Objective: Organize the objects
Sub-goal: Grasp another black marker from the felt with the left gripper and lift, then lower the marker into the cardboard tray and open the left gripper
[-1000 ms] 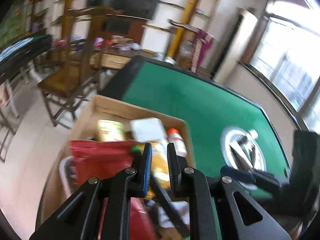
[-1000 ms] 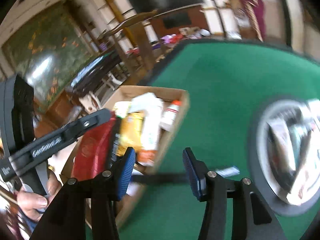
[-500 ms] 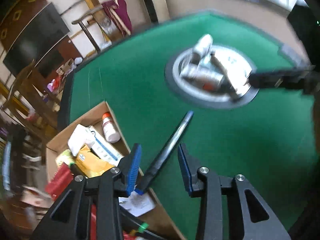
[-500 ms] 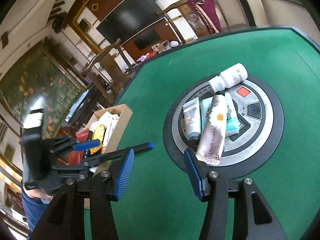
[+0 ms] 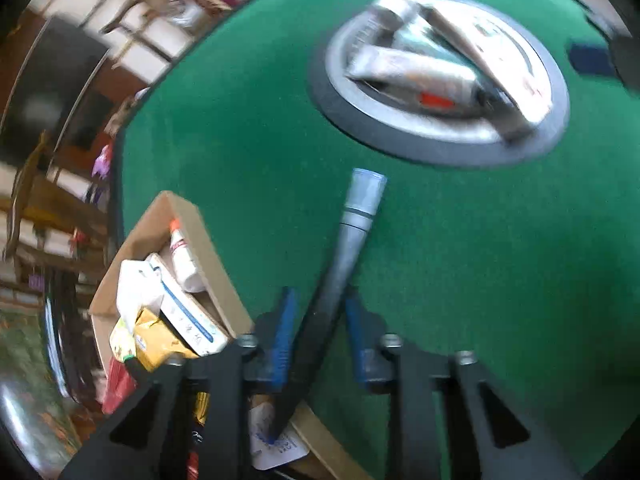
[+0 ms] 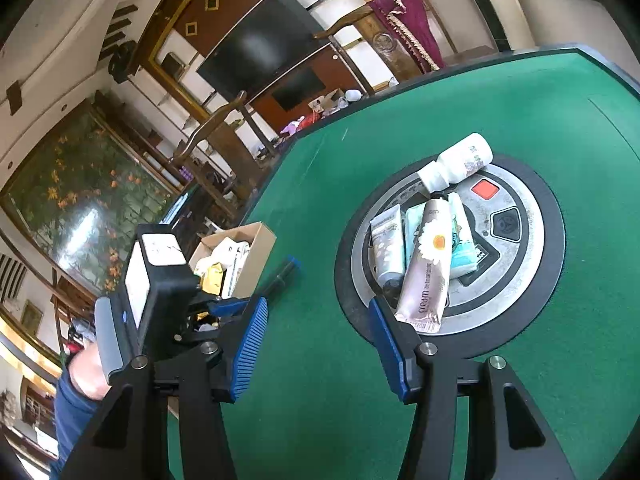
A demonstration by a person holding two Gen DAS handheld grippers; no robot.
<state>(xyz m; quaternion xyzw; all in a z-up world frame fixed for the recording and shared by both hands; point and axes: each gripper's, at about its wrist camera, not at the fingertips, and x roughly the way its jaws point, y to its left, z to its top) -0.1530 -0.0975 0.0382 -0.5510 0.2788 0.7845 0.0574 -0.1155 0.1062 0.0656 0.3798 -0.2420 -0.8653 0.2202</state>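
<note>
Pen [image 5: 336, 280] clenched between left fingers [image 5: 282, 340], plain only there; right fingers [image 6: 248, 348] spread, empty.

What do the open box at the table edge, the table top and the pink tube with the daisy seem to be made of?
The box: likely corrugated cardboard, matte brown, with thin folded walls. The table top: apparently green felt or baize, dull and fuzzy, without glare. The pink tube: probably soft plastic, slightly glossy, with a flat crimped end.
</note>
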